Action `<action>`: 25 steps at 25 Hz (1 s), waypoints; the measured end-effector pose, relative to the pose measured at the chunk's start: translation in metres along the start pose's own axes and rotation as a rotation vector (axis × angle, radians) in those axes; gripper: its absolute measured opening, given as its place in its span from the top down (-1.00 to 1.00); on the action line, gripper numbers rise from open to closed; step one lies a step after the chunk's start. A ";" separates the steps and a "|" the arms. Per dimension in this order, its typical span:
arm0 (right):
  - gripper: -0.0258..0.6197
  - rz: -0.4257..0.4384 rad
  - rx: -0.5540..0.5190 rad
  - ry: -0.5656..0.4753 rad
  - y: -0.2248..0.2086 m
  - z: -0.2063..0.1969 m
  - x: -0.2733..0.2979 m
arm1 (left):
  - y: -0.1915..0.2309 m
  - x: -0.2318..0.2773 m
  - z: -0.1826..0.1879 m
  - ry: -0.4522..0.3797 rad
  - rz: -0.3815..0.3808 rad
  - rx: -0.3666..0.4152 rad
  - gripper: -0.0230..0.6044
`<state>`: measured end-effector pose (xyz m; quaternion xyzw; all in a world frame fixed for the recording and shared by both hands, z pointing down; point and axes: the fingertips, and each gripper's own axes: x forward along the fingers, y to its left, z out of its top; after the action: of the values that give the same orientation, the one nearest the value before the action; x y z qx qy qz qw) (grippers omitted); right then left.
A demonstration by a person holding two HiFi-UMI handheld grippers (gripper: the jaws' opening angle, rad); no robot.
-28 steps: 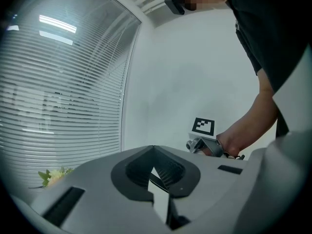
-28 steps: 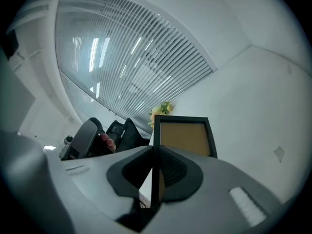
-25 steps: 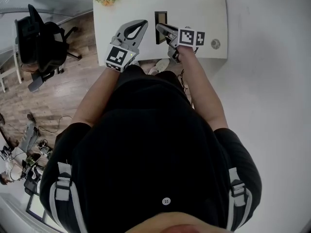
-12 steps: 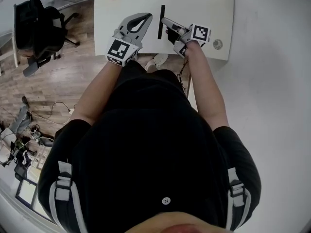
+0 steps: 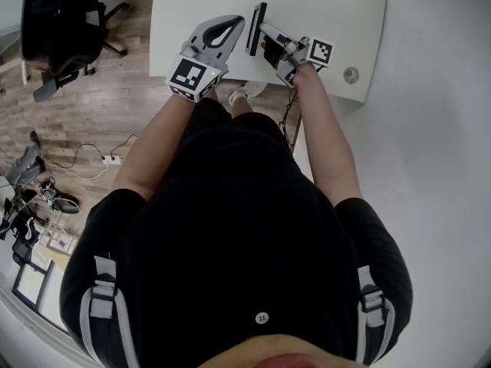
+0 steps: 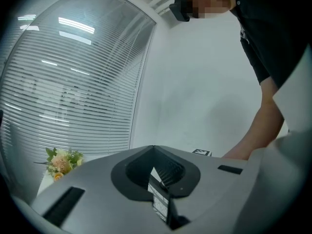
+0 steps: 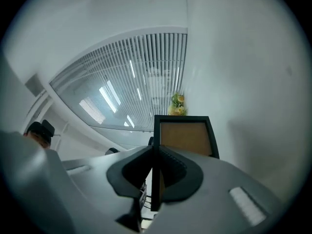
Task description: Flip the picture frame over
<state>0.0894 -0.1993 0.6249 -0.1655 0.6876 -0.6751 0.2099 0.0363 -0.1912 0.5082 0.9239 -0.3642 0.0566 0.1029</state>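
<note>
The picture frame (image 5: 254, 23) is black and stands on edge over the white table (image 5: 330, 6), so the head view shows only its thin side. Its brown backing panel (image 7: 187, 138) faces the camera in the right gripper view. My right gripper (image 5: 261, 30) (image 7: 155, 191) is shut on the frame's near edge. My left gripper (image 5: 236, 23) (image 6: 159, 203) hangs just left of the frame, jaws together and nothing between them. Whether its tip touches the frame I cannot tell.
A small bunch of flowers (image 6: 61, 161) (image 7: 178, 104) stands at the table's far end by slatted blinds. A round grommet (image 5: 350, 75) sits in the table's right corner. A black office chair (image 5: 54, 21) and cables (image 5: 100, 159) are on the wood floor to the left.
The frame showed part of its face a second ago and now stands edge-on in the right gripper, which has rolled. Both grippers have sunk a little toward the table.
</note>
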 end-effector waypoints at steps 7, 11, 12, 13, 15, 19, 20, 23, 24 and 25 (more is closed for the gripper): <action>0.76 -0.041 0.016 0.039 -0.023 -0.002 0.002 | 0.005 -0.005 -0.002 0.001 0.010 -0.008 0.91; 0.76 -0.040 0.025 0.044 -0.026 -0.001 -0.007 | 0.002 -0.004 -0.003 0.004 0.002 -0.007 0.91; 0.76 -0.045 0.021 0.048 -0.027 -0.001 -0.008 | 0.002 -0.004 -0.003 0.004 0.001 -0.007 0.91; 0.76 -0.054 0.014 0.052 -0.027 -0.001 -0.009 | 0.003 -0.005 -0.003 0.003 0.000 -0.006 0.91; 0.74 -0.081 -0.019 0.058 -0.027 0.000 -0.011 | 0.003 -0.006 -0.002 0.002 -0.003 -0.004 0.91; 0.72 -0.136 -0.080 0.059 -0.028 0.002 -0.015 | 0.005 -0.009 0.000 0.004 -0.013 0.000 0.91; 0.70 -0.151 -0.089 0.056 -0.029 0.003 -0.016 | 0.005 -0.010 0.001 0.005 -0.014 0.001 0.91; 0.67 -0.192 -0.110 0.047 -0.034 0.007 -0.022 | 0.004 -0.010 -0.001 0.007 -0.017 0.005 0.91; 0.66 -0.201 -0.116 0.045 -0.036 0.008 -0.026 | 0.003 -0.009 -0.002 0.006 -0.017 0.008 0.91; 0.66 -0.210 -0.118 0.042 -0.038 0.009 -0.030 | 0.001 -0.009 -0.002 0.006 -0.016 0.011 0.91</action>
<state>0.1175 -0.1932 0.6649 -0.2343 0.7093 -0.6550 0.1135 0.0291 -0.1854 0.5082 0.9273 -0.3559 0.0606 0.0993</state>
